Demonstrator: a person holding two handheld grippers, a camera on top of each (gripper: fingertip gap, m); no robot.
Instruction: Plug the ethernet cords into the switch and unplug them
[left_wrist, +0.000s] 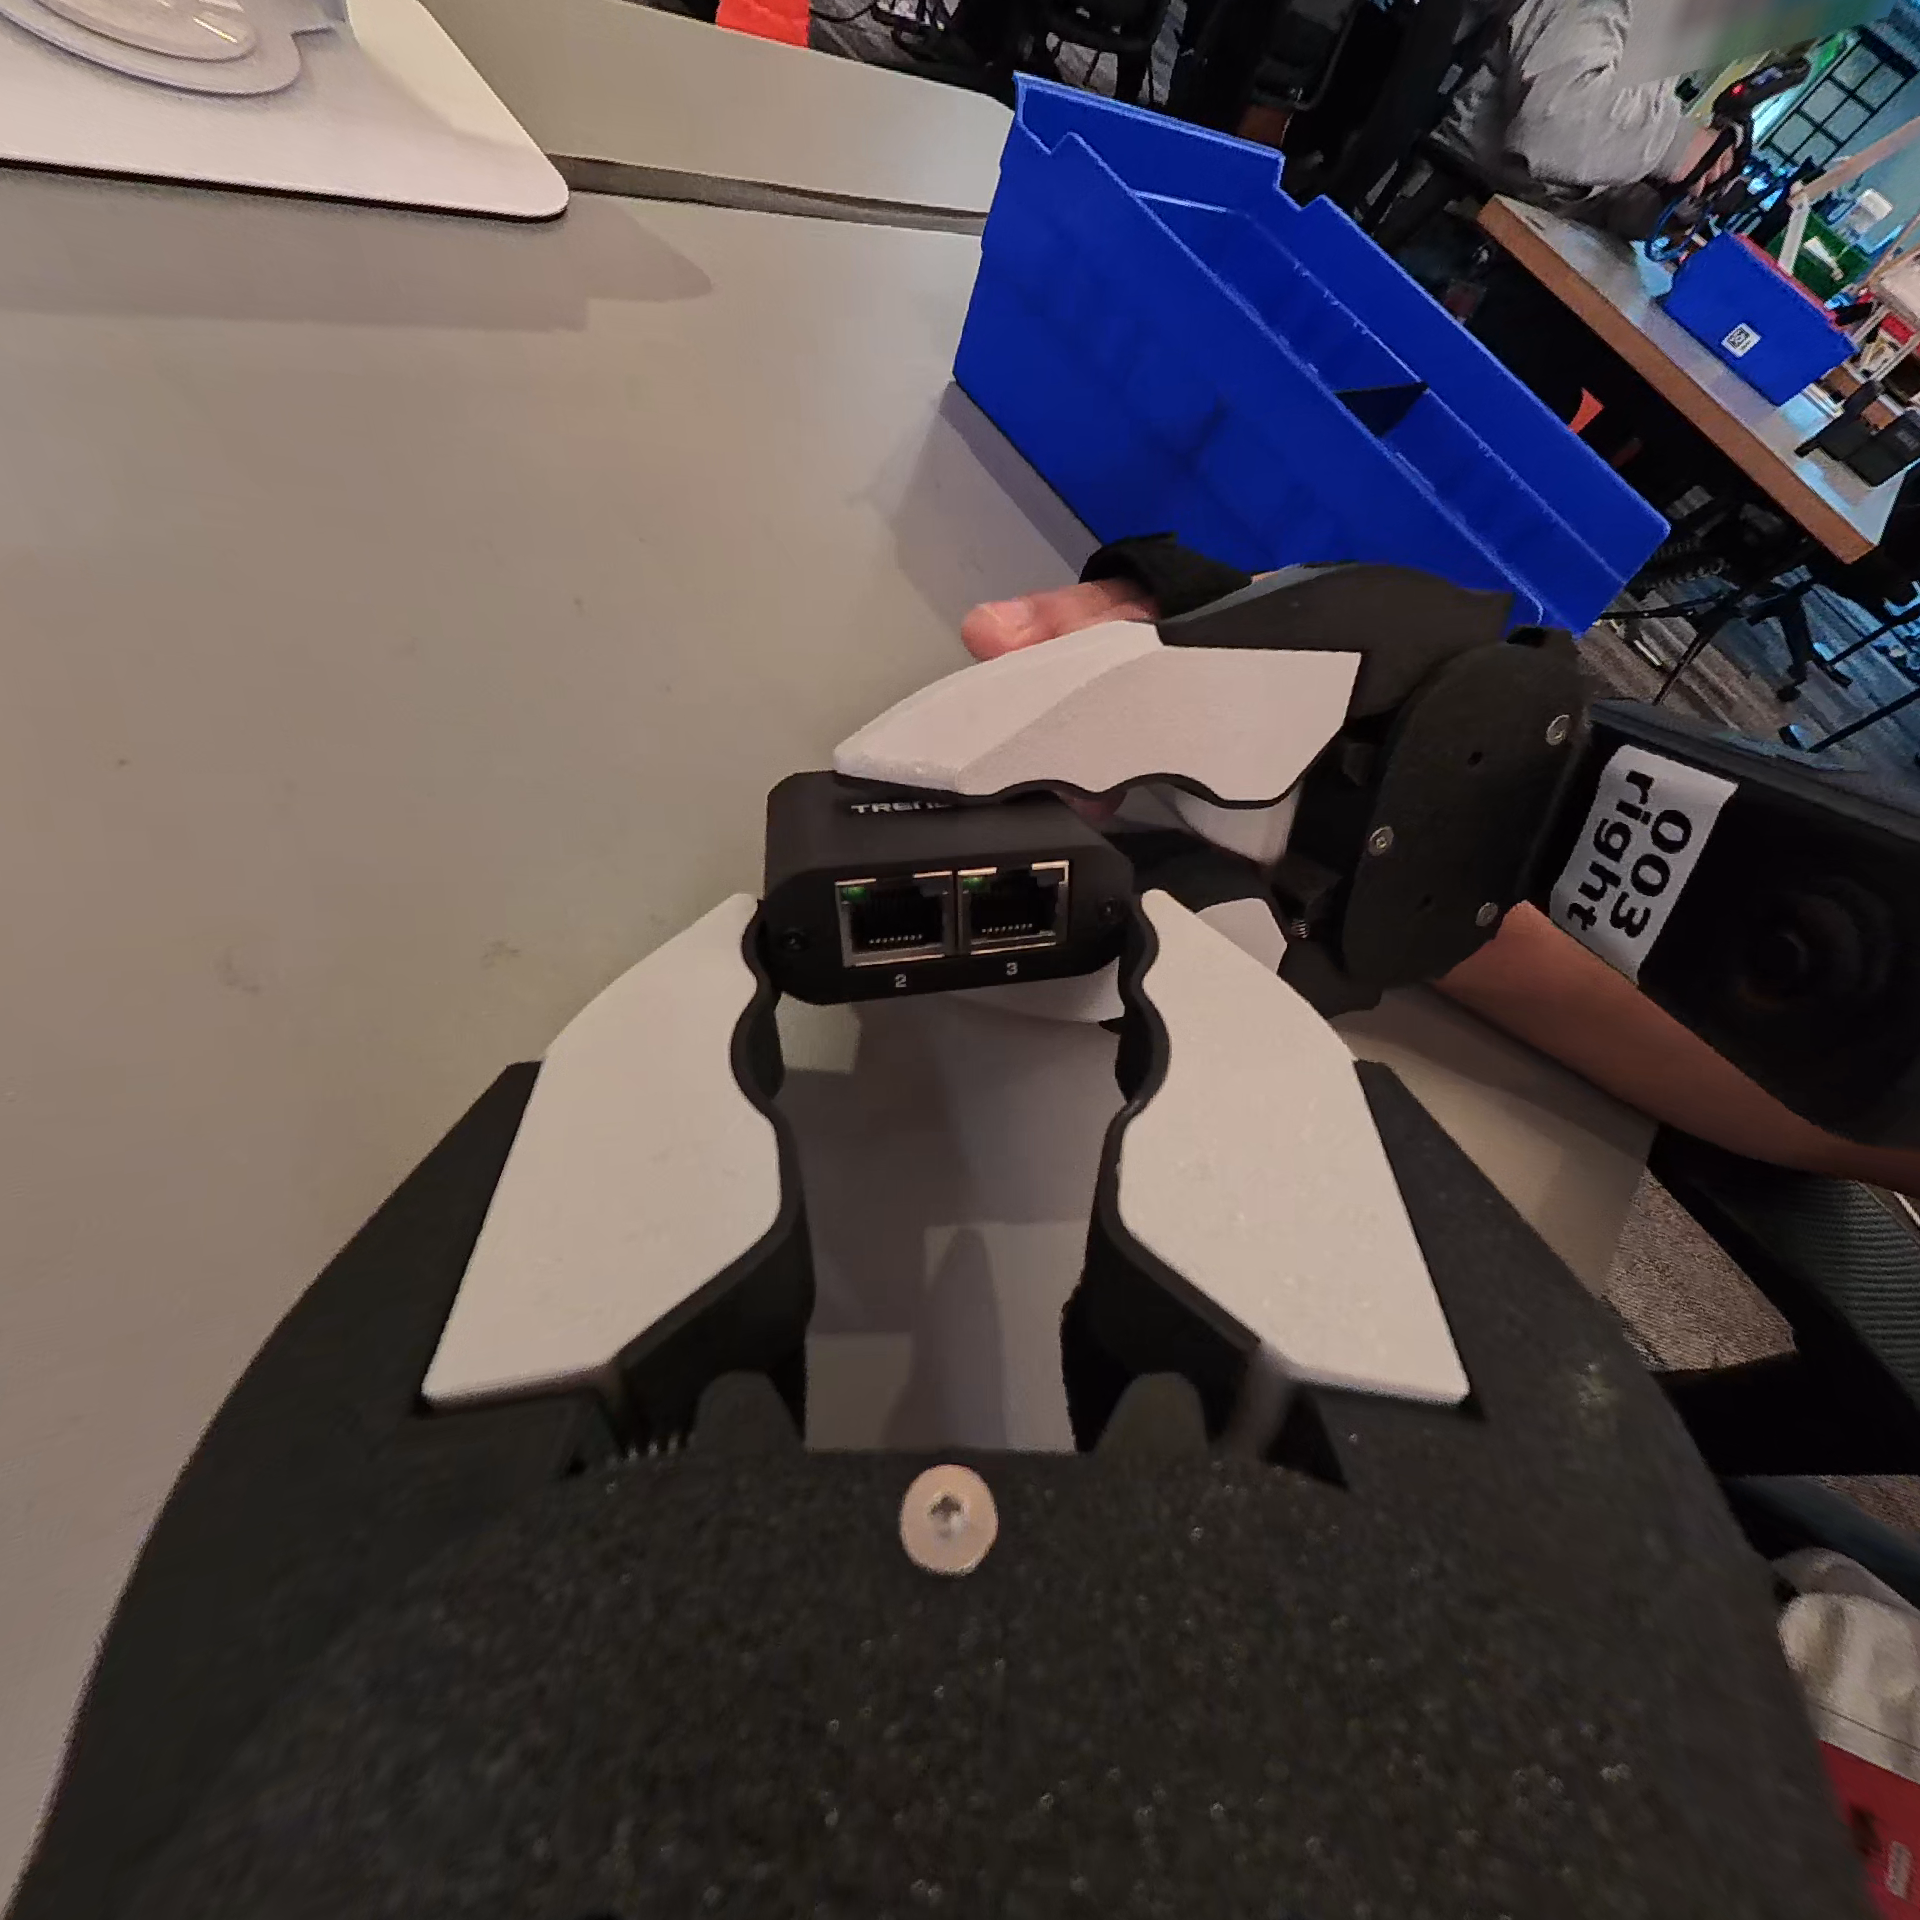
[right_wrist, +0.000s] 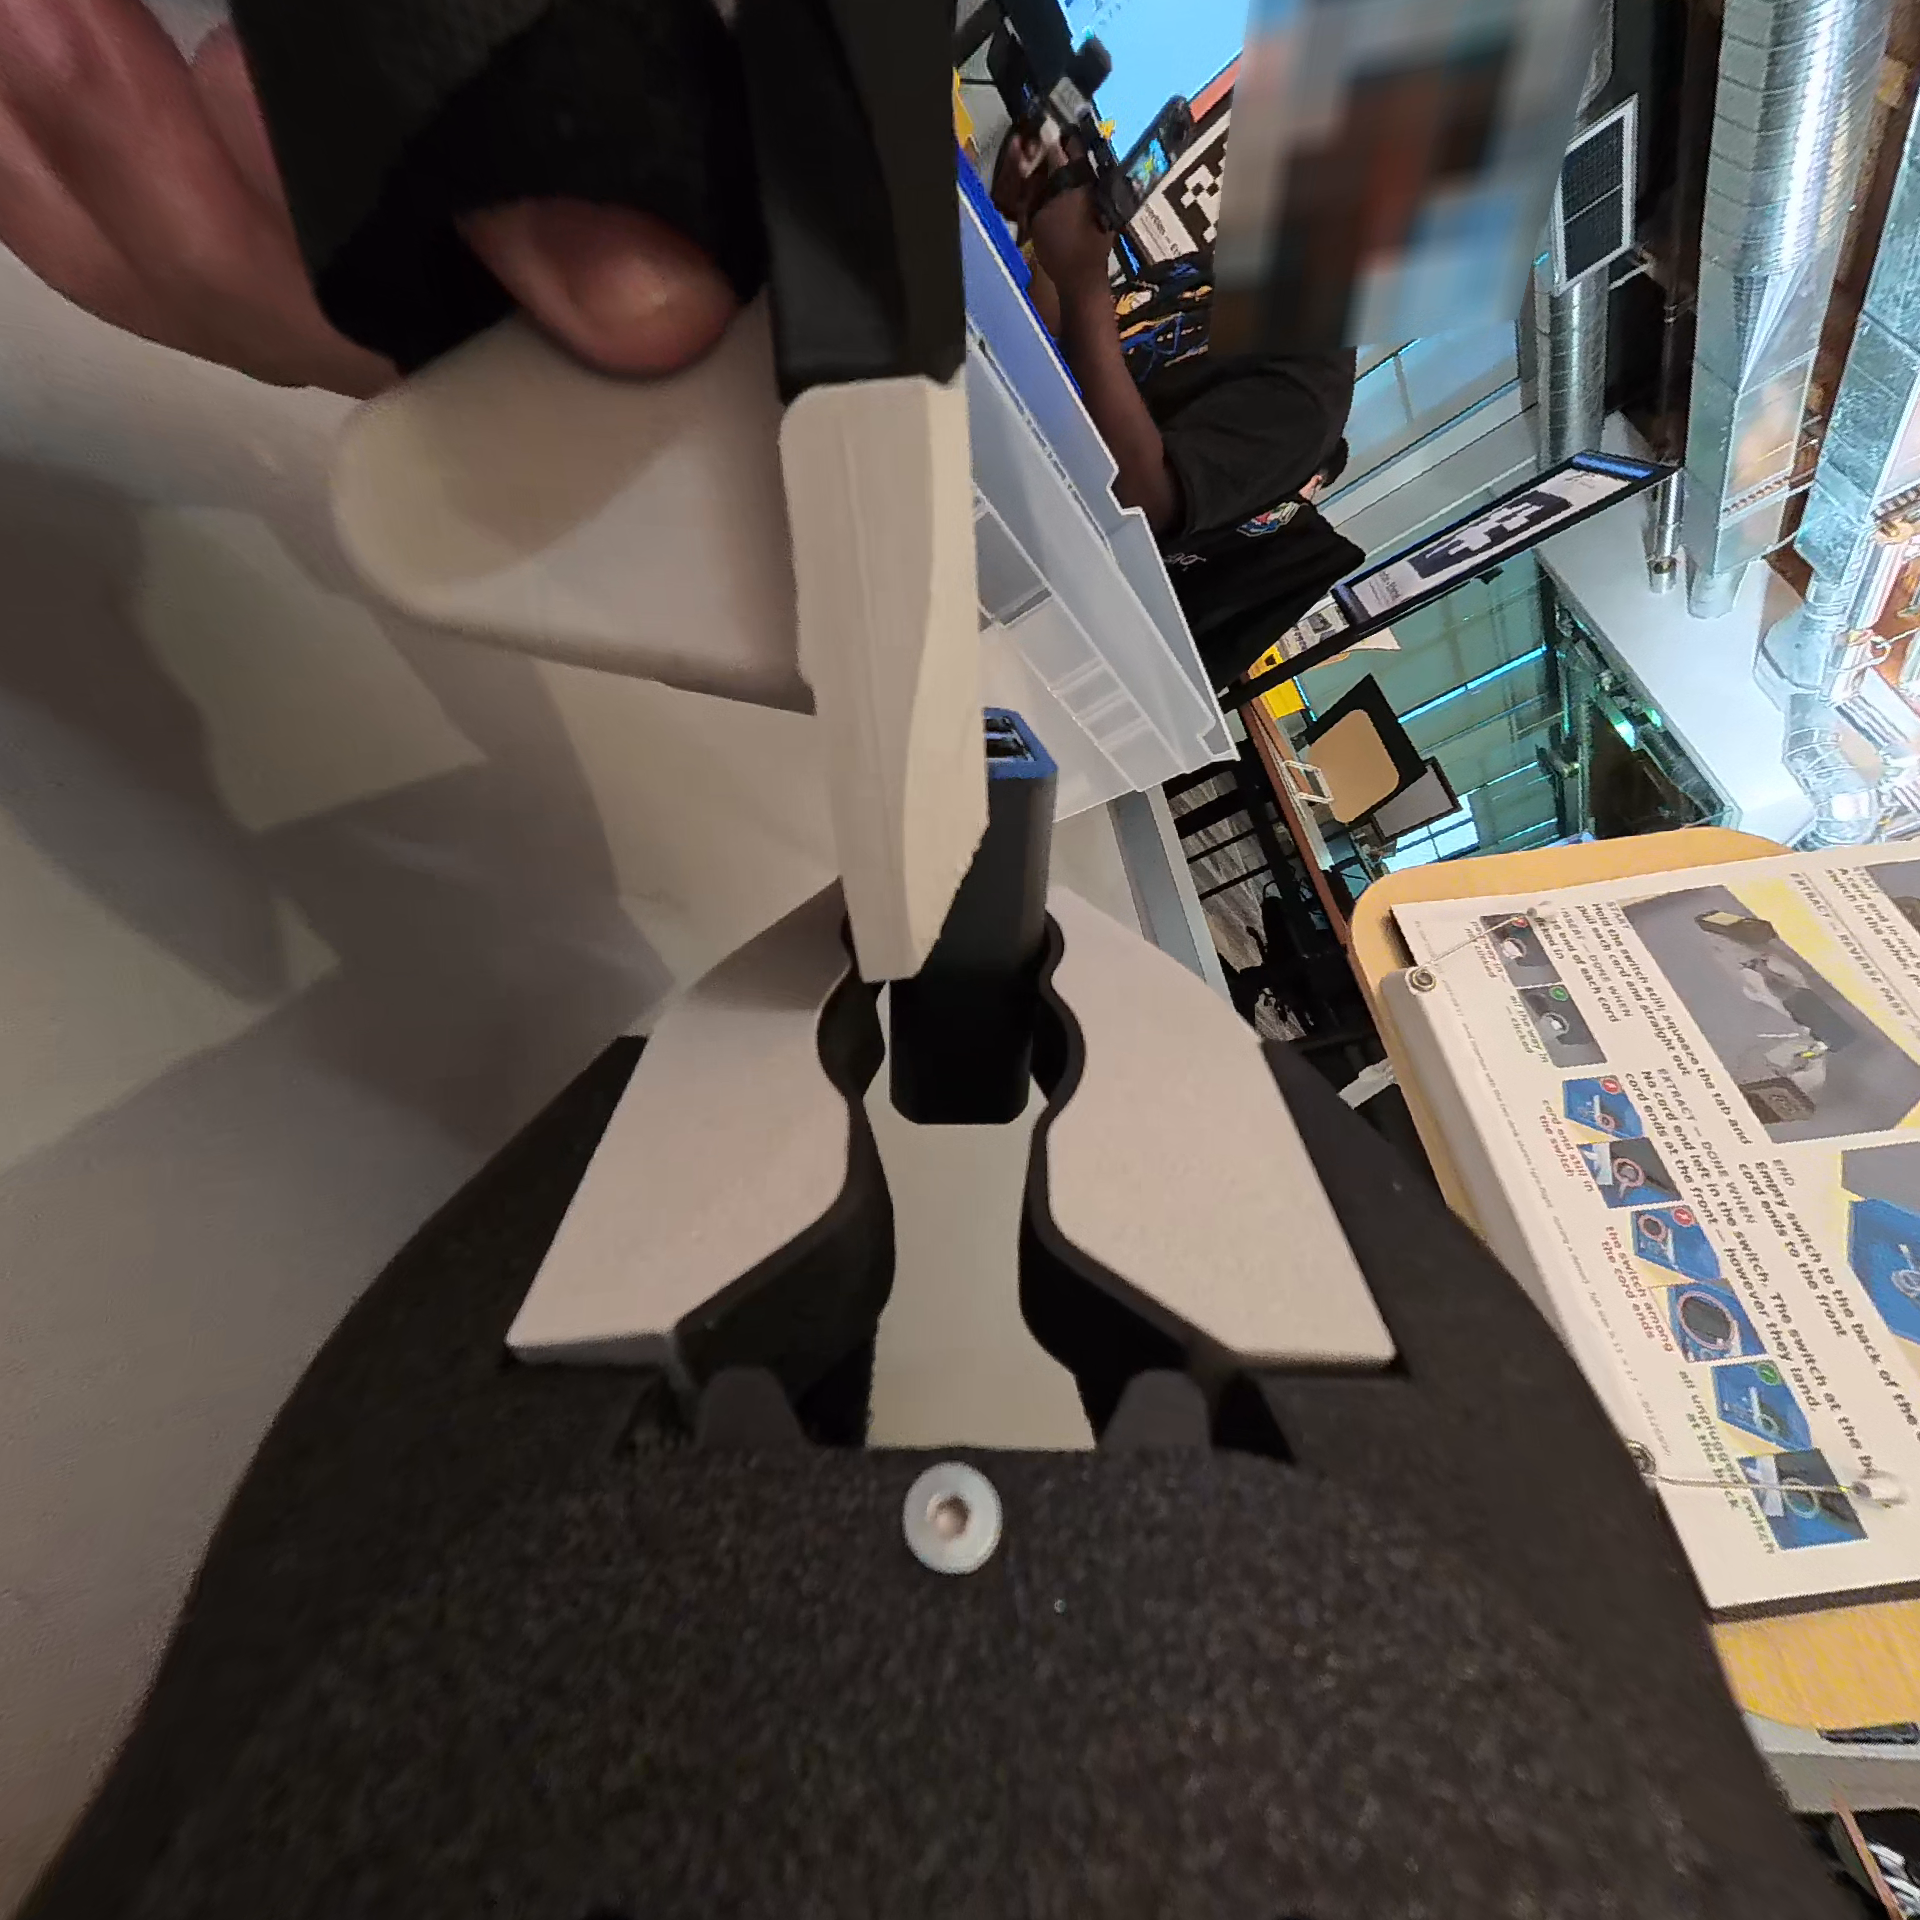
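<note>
The black switch (left_wrist: 940, 904) is held off the grey table (left_wrist: 364, 675), its two empty ports facing the left wrist camera. My left gripper (left_wrist: 945, 925) has its fingertips (left_wrist: 727, 945) against the switch's two short ends. My right gripper (left_wrist: 1060, 883) comes in from the right, with one finger on top of the switch and one beneath it. In the right wrist view the switch (right_wrist: 966, 1049) stands between the pads of my right gripper (right_wrist: 956, 997), which press on both its sides. One finger of the left gripper (right_wrist: 894, 675) reaches down beside it. No cord shows in either view.
A blue bin (left_wrist: 1299, 364) stands on the table behind the switch. A white mat (left_wrist: 312, 135) lies at the far left. An illustrated sheet on a board (right_wrist: 1662, 1195) lies to the right of my right gripper. People work at other tables in the background. Left and right tips are no more than a few centimetres apart.
</note>
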